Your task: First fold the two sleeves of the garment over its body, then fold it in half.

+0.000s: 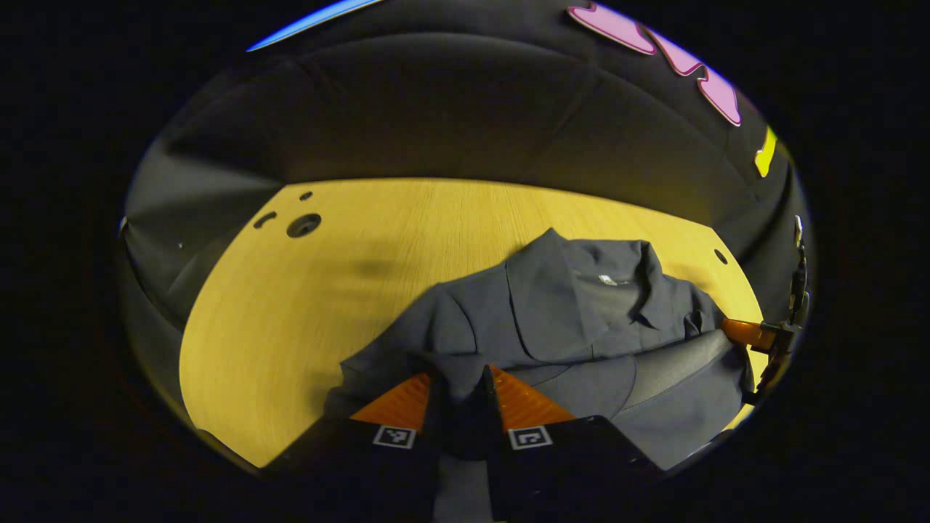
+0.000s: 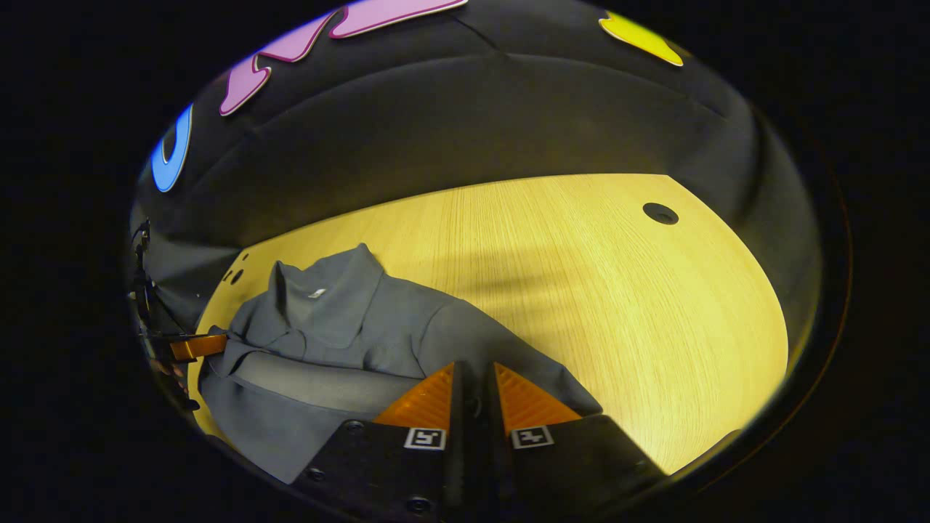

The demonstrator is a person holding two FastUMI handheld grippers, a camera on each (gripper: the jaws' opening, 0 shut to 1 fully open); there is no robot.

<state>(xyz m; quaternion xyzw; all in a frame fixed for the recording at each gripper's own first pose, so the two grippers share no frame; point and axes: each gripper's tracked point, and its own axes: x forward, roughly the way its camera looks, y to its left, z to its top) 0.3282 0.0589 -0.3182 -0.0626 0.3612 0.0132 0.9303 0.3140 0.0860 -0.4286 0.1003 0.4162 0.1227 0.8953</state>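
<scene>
Now, grey garment point(image 1: 581, 319) bunched on yellow desk point(image 1: 305, 305), collar up, toward far edge. My left tool point(image 1: 465, 388) clamped on fold of its cloth, both fingers pinching fabric (cloth bulges between them). My right tool point(image 2: 472, 385) closed tight at garment's near edge; cloth between fingers, I cannot tell. Other tool at frame edge in each view, touching garment's side.

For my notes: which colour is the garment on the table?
The garment is plain dark blue-grey, without pattern; left gripper view shows it best.
</scene>
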